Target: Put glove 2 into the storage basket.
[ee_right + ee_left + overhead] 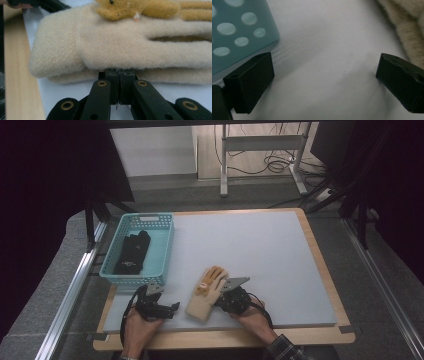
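You face a pale grey-blue table (pixel 260 250) edged in light wood. Far left sits a teal basket (pixel 162 252) holding a black glove (pixel 132 252). Near you lies a cream glove (pixel 204 302) with mustard-yellow fingers and patch. Both grippers are black.

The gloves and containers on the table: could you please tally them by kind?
Cream knitted gloves with orange fingers: 1
Black fabric gloves in the basket: 1 visible, possibly a pair
Teal perforated plastic baskets: 1
Total: 3
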The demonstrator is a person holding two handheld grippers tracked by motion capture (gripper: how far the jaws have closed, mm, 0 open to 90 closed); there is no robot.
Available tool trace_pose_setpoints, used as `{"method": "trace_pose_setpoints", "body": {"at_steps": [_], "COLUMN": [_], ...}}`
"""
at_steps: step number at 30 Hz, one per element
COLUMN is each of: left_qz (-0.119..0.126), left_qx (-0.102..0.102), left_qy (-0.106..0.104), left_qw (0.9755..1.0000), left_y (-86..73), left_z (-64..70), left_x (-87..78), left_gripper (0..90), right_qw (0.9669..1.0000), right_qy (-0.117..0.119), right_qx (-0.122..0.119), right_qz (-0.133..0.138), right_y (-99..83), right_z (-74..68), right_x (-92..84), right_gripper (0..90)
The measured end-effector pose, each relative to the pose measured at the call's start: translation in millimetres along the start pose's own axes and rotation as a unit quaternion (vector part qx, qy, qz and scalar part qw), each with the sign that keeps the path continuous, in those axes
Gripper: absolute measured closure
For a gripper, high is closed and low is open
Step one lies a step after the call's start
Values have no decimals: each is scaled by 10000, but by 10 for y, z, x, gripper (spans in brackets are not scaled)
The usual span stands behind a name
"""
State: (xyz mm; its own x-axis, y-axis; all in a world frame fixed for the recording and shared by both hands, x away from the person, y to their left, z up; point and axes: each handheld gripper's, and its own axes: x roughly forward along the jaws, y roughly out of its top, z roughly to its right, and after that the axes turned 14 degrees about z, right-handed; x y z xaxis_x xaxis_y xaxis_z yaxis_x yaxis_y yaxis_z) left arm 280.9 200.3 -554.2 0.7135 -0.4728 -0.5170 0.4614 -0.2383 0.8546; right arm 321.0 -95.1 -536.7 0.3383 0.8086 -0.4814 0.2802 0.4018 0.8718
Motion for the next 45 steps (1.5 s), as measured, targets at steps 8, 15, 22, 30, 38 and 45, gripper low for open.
{"method": "trace_pose_setpoints", "body": {"at_steps": [8,15,22,30,38,45], "left_qz": [47,47,48,47,44,33], "left_qx": [-41,-50,-53,-62,-68,-69], "left_qy": [39,39,39,41,45,46], "left_qw": [10000,10000,10000,10000,10000,10000], "left_y": [-13,-14,-15,-15,-14,-11], "left_z": [10,10,10,11,14,13], "left_x": [5,7,7,8,11,14], "left_gripper": [11,11,11,10,8,6], "right_qw": [9999,9991,9942,9843,9773,9751], "right_qy": [-11,-421,-1039,-1729,-2075,-2163], "right_qx": [-122,-73,141,266,409,481], "right_qz": [-37,73,228,226,93,3], "right_y": [49,14,-61,-199,-383,-469], "right_z": [1,184,496,738,898,932], "right_x": [4,-364,-744,-991,-1135,-1142], "right_gripper": [792,690,517,305,203,152]}}
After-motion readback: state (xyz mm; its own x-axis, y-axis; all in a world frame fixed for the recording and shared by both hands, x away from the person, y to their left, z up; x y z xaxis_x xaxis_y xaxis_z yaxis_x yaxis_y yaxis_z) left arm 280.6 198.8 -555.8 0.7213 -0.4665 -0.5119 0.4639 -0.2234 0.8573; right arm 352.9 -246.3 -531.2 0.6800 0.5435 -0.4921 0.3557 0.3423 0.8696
